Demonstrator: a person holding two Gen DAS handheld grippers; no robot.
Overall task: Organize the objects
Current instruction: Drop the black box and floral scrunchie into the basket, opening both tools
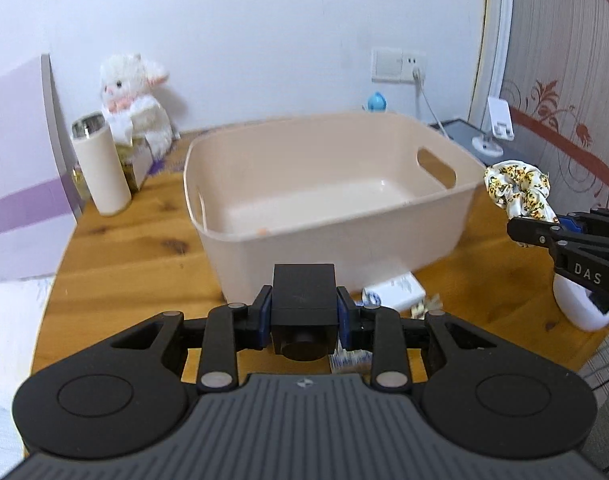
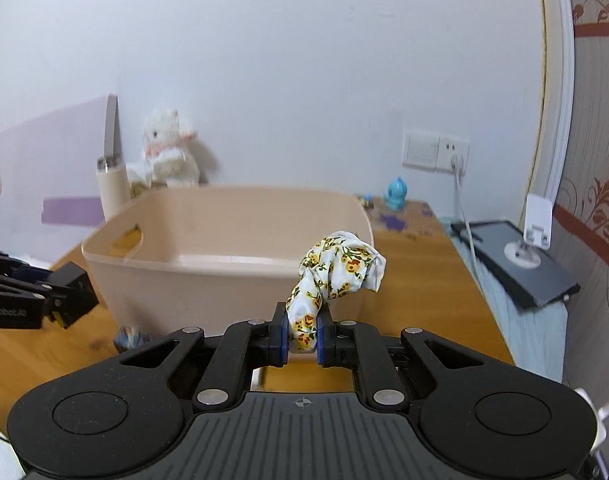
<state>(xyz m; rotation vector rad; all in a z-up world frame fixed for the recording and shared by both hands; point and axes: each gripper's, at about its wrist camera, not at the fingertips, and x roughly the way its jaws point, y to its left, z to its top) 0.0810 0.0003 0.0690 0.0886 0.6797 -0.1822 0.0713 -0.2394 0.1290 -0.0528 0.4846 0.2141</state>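
Fingers of the left gripper (image 1: 303, 312) are clamped on a black box (image 1: 303, 294), held above the tabletop (image 1: 116, 256) just before the beige bin (image 1: 324, 248). A floral scrunchie (image 2: 336, 272) is pinched by the right gripper (image 2: 303, 340), raised near the bin's right side, outside it.

- The beige bin (image 1: 328, 184) is open on top, its floor nearly bare; its near wall stands in the way.
- A white charger (image 1: 394, 290) lies against the bin's front.
- Bare table (image 1: 116, 264) lies left of the bin, bounded by the cream tumbler (image 1: 100, 168).
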